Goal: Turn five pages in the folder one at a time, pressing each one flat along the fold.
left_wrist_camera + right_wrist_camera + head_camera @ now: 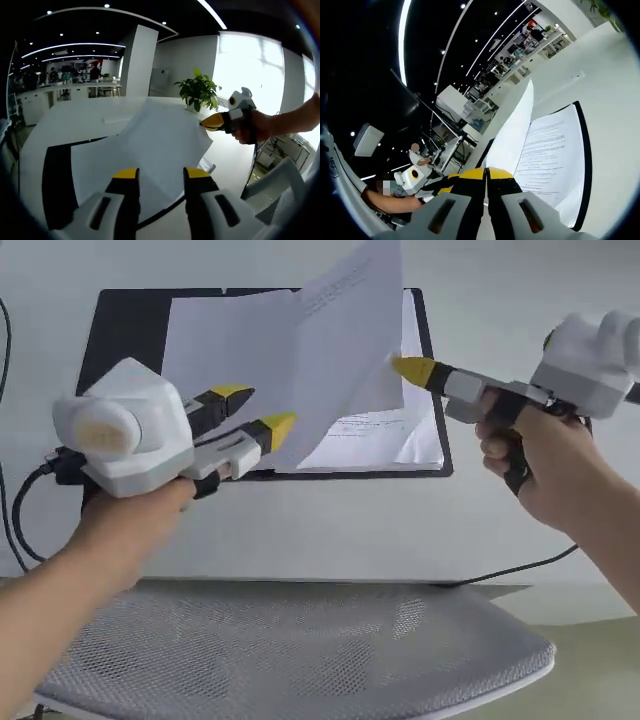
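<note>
Left tongs (258,407) stand apart and empty, just beside the lower edge of the raised page (330,350). Right tongs (412,369) are clamped together on its outer edge.

Risk: excess pull may tear the page at the fold; a weak pinch may let it drop.

Beyond both tongs, the folder (120,320) lies open on the desk (300,530), holding printed sheets (400,435) beneath the right tongs.
</note>
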A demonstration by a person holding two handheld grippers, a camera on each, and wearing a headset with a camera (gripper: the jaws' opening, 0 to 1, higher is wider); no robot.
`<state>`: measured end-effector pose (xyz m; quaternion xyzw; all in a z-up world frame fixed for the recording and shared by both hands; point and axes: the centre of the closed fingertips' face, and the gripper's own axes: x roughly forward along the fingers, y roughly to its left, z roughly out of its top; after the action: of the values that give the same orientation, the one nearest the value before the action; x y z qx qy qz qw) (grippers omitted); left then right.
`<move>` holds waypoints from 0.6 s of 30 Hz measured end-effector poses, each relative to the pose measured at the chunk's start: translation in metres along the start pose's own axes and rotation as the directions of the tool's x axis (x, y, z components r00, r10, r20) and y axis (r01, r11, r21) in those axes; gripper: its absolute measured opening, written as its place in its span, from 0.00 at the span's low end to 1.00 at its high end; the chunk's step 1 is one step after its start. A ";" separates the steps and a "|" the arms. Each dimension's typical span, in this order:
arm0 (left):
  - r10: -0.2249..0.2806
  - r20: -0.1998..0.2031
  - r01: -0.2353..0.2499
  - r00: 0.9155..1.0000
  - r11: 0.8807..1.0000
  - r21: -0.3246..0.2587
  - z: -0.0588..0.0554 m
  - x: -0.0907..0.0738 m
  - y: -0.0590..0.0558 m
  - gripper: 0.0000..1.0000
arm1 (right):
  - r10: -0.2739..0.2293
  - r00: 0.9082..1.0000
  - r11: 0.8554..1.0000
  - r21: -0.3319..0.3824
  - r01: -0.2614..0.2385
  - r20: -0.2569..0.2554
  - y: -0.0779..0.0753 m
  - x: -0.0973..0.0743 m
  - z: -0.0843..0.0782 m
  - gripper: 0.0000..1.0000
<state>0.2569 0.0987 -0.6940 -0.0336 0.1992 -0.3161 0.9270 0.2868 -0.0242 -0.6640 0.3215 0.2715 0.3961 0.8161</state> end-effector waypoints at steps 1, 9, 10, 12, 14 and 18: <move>0.007 -0.006 -0.007 1.000 1.000 0.000 -0.001 -0.005 0.004 0.34 | 0.010 1.000 1.000 -0.002 -0.010 0.001 0.005 0.004 0.000 0.00; 0.083 -0.035 -0.084 0.996 0.996 -0.007 -0.012 -0.055 0.044 0.33 | 0.067 0.997 0.997 -0.020 -0.068 -0.034 0.045 0.049 -0.010 0.00; 0.088 -0.036 -0.088 0.995 0.996 -0.008 -0.013 -0.057 0.045 0.34 | 0.067 0.997 0.997 -0.024 -0.068 -0.041 0.048 0.054 -0.012 0.00; 0.102 -0.047 -0.102 0.994 0.995 -0.006 -0.018 -0.067 0.054 0.33 | 0.073 0.996 0.997 -0.019 -0.074 -0.055 0.052 0.067 -0.018 0.00; 0.115 -0.053 -0.116 0.992 0.993 -0.015 -0.021 -0.076 0.061 0.33 | 0.066 0.995 0.998 -0.011 -0.066 -0.070 0.053 0.081 -0.025 0.00; 0.144 -0.052 -0.146 0.988 0.989 -0.033 -0.027 -0.094 0.078 0.33 | 0.033 0.993 0.999 -0.011 -0.035 -0.114 0.053 0.112 -0.044 0.00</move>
<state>0.2234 0.2196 -0.7006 -0.0280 0.2298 -0.2447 0.9416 0.2911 0.1066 -0.6741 0.2977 0.3093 0.4292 0.7947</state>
